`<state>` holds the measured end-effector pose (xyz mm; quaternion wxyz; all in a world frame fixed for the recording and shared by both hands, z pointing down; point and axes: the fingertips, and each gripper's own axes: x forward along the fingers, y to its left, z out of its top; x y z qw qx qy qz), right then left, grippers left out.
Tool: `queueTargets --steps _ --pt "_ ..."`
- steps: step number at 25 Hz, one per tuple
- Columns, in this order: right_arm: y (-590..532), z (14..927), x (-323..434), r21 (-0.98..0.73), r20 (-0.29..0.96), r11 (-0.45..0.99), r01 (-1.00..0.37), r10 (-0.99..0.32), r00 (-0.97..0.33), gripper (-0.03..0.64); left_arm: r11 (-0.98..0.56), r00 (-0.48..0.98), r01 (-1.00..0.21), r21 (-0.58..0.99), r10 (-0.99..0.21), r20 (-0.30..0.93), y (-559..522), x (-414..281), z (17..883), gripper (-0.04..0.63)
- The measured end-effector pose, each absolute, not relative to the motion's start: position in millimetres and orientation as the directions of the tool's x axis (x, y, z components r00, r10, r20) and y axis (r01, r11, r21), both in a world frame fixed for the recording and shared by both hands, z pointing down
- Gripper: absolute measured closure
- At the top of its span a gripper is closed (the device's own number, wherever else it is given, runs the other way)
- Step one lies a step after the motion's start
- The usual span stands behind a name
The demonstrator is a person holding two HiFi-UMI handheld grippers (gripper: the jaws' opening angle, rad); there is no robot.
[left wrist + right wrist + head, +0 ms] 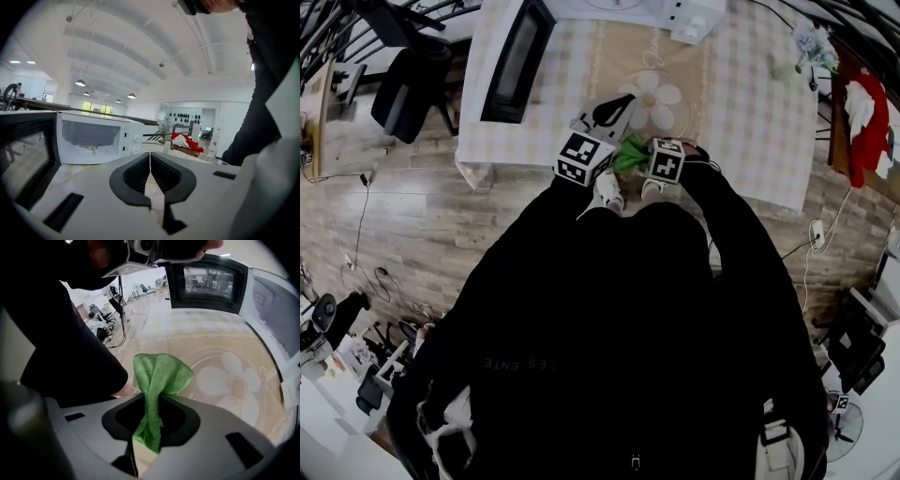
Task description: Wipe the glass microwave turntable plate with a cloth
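Head view: I stand at the near edge of the surface (741, 103), which has a pale checked covering. Both claws are held close together in front of me.

Right claw (149, 401): pinching the green cloth (161, 376). The jaws are clamped on its bunched middle. A short tail hangs back inside the jaws and the larger fold stands out past the tips. In the head view the cloth (630, 152) shows as a green tuft between the two marker cubes, at 9 o'clock from my right claw (649, 157).

Glass turntable plate (234, 385): lying flat on the surface, with a white flower pattern at its centre. From the right claw it lies at 1 o'clock. The cloth's free end overlaps the plate's rim on the 9 o'clock side; I cannot tell whether they touch. In the head view the plate (661, 97) is at 12 o'clock, just beyond both claws.

Left claw (150, 161): jaws pressed together, pad against pad, aimed towards the microwave (93, 139). Its door (26, 159) stands open at 9 o'clock.

Left claw in the head view (617, 105): beside the plate's 9 o'clock rim.
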<state>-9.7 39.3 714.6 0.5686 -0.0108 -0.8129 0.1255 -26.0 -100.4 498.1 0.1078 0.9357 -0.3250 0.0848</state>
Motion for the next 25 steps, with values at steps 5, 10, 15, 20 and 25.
queueTargets --steps 5,10,15,20,25 --pt "22.3 705.1 -2.3 -0.203 0.913 0.964 -0.17 0.123 -0.39 0.514 -0.764 0.774 -0.628 0.148 -0.593 0.222 -104.8 -23.7 497.2 0.574" --pt "-20.7 689.5 21.4 -0.129 0.921 0.965 -0.227 0.032 -0.387 0.512 -0.763 0.773 -0.629 0.149 -0.595 0.219 -112.3 -19.2 497.5 0.574" --pt "-61.2 677.4 45.6 -0.057 0.927 0.959 -0.278 -0.053 -0.371 0.509 -0.764 0.773 -0.63 0.139 -0.598 0.213 -121.3 -12.3 491.4 0.574" --pt "-98.1 675.2 63.8 0.021 0.935 0.957 -0.288 -0.121 -0.333 0.508 -0.756 0.765 -0.639 0.14 -0.607 0.213 -129.7 -8.3 489.6 0.574" --pt "-131.7 676.2 78.2 0.085 0.937 0.95 -0.3 -0.179 -0.299 0.508 -0.75 0.758 -0.647 0.137 -0.614 0.22 -136.8 -2.0 491.3 0.574"
